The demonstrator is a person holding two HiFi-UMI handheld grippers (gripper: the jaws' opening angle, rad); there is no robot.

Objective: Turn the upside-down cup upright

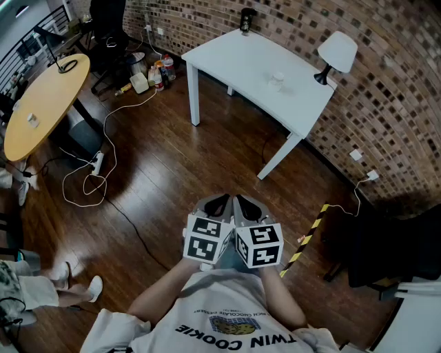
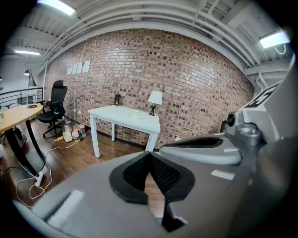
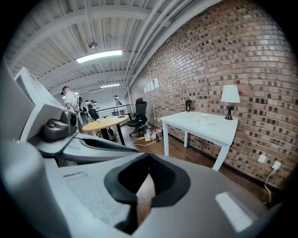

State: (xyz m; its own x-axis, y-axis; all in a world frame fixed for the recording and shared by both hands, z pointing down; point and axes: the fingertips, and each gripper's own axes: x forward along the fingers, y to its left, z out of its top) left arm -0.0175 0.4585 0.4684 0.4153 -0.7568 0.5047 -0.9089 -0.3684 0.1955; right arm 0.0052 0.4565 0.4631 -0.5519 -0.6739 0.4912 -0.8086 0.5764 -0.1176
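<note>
A small pale cup [image 1: 278,78] stands near the middle of the white table [image 1: 234,58], far ahead of me; it is too small to tell which way up it is. It also shows faintly in the left gripper view [image 2: 136,113] and the right gripper view [image 3: 203,120]. My left gripper [image 1: 217,205] and right gripper [image 1: 249,207] are held side by side close to my chest, over the wooden floor. Both are shut with nothing in them: the left gripper [image 2: 150,153] and the right gripper [image 3: 149,156] each have their jaw tips touching.
A white lamp [image 1: 336,54] and a dark object [image 1: 245,21] stand on the table by the brick wall. Left are a round wooden table [image 1: 45,96], an office chair [image 1: 107,27], floor cables [image 1: 89,183] and bottles [image 1: 157,72]. Yellow-black tape [image 1: 306,238] lies at the right.
</note>
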